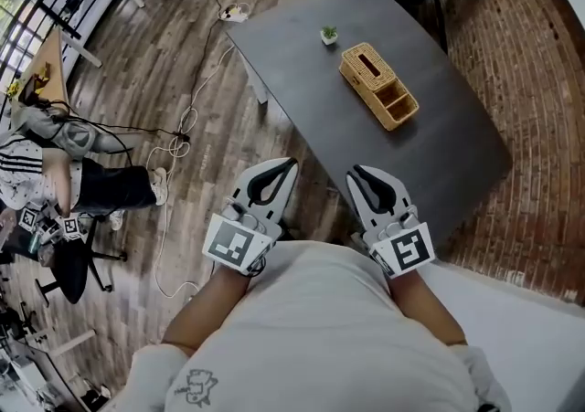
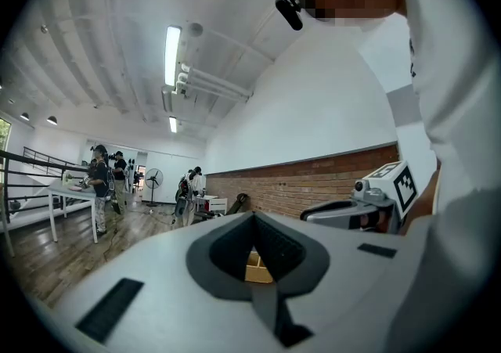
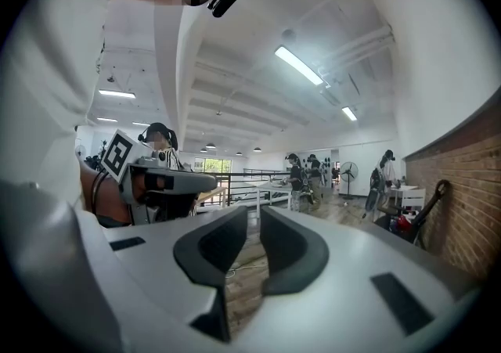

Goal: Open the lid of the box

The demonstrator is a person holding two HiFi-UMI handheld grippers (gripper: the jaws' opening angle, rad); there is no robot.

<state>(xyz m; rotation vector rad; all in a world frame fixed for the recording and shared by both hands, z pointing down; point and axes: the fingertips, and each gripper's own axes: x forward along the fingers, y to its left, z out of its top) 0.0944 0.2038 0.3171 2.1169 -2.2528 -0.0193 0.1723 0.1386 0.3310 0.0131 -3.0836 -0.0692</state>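
Observation:
A woven wicker box (image 1: 377, 84) lies on the dark grey table (image 1: 439, 154). Its far part carries a slotted lid and its near end shows open compartments. Both grippers hover close to my body at the table's near edge, well short of the box. My left gripper (image 1: 291, 163) points at the table with its jaws shut and nothing in them. In the left gripper view, a sliver of the box (image 2: 258, 267) shows through the hollow behind the left gripper's (image 2: 252, 217) tips. My right gripper (image 1: 352, 171) is open by a narrow gap (image 3: 254, 214), with nothing in it.
A small potted plant (image 1: 328, 34) stands on the table beyond the box. Cables (image 1: 183, 127) and a power strip (image 1: 235, 11) lie on the wood floor to the left. A seated person (image 1: 55, 173) is at the far left. Brick paving (image 1: 539, 81) borders the table's right.

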